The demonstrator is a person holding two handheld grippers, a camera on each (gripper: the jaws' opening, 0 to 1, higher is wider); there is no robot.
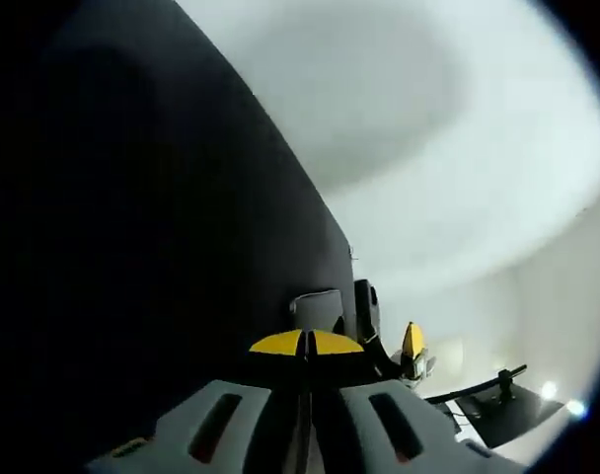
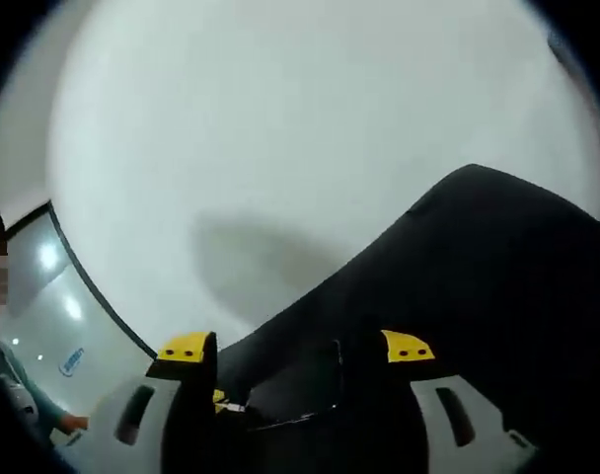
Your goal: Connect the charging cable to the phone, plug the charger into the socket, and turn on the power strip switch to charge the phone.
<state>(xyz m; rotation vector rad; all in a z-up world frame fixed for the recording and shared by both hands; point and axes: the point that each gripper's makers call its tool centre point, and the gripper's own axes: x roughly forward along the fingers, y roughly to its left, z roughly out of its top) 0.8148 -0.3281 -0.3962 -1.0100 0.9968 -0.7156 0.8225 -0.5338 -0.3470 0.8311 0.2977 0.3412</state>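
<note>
My left gripper (image 1: 306,344) is shut, its yellow tips pressed together with nothing showing between them. It lies along a black tabletop (image 1: 182,247) that runs steeply up the view. Just past the tips sit a grey block (image 1: 318,308) and a black block (image 1: 367,301), too dim to name. To their right shows one yellow tip of the right gripper (image 1: 411,341). In the right gripper view my right gripper (image 2: 296,348) stands open over the black tabletop (image 2: 478,267). Low in its gap are a thin pale line (image 2: 290,423), perhaps a cable, and a small yellow spot (image 2: 219,397).
A white wall (image 1: 428,118) rises behind the table in both views. A black stand (image 1: 497,395) sits low at the right of the left gripper view. At the left of the right gripper view are a glass partition (image 2: 53,296) and a person's sleeve (image 2: 19,395).
</note>
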